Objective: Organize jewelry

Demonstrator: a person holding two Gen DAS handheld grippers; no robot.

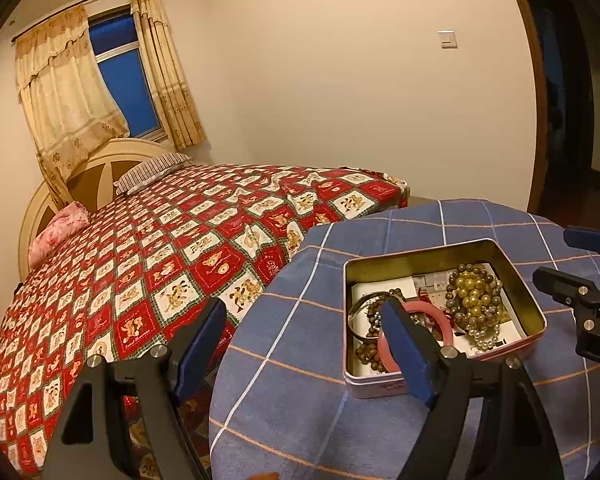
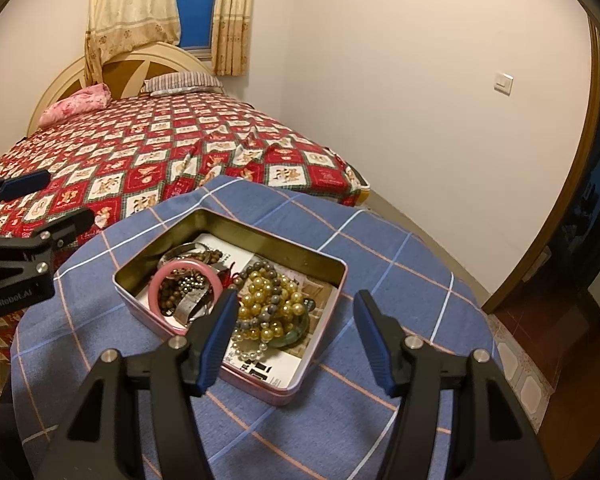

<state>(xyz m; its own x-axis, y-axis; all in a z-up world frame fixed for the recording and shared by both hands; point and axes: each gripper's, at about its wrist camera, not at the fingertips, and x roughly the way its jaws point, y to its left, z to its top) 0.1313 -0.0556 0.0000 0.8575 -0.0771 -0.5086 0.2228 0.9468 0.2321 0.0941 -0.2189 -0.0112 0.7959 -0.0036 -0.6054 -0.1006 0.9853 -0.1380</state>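
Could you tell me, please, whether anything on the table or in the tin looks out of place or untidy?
Nothing is spilled or damaged. The jewelry in the open tin is simply heaped: the gold bead strands tangle together, and the pink bangle overlaps brown beads.

Pink tin (image 2: 260,384), blue checked tablecloth (image 2: 340,420)

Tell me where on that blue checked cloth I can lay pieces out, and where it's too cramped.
Bare blue checked cloth lies right of the tin, out to the table's edge, and in front of it, under the open right tongs. A narrower strip runs behind the tin toward the bed. Inside the tin it is crowded: the pink bangle and yellow beads overlap other pieces.
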